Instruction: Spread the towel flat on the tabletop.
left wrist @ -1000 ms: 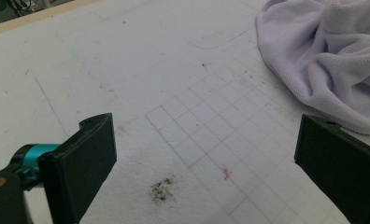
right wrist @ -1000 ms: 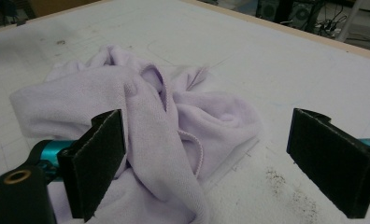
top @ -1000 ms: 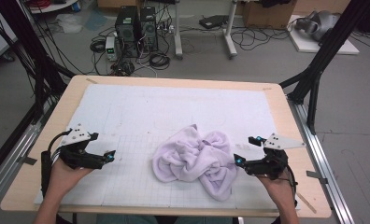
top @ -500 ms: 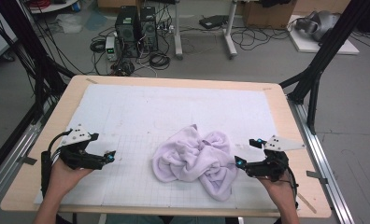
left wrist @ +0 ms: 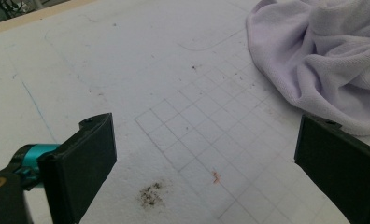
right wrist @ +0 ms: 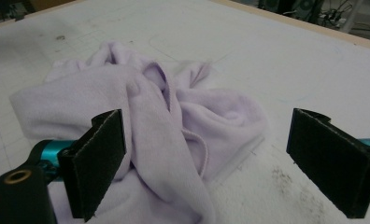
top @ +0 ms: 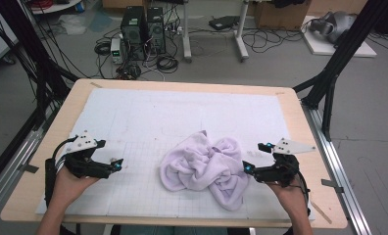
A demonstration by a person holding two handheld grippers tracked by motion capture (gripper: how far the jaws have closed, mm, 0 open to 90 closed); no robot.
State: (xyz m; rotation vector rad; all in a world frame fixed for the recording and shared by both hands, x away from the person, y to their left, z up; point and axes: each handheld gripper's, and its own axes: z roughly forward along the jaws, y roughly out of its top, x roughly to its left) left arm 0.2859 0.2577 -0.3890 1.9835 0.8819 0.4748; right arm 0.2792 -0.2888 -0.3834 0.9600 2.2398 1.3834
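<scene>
Right tongs (top: 249, 169) now nearer the lilac towel (top: 206, 166).

1 overhead forward-down view, 2 low close gripper views, all sharing towel (top: 204, 166).

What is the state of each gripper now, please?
Left gripper: open, holding nothing, apart from the lilac towel.
Right gripper: open, holding nothing, right beside the towel.
</scene>
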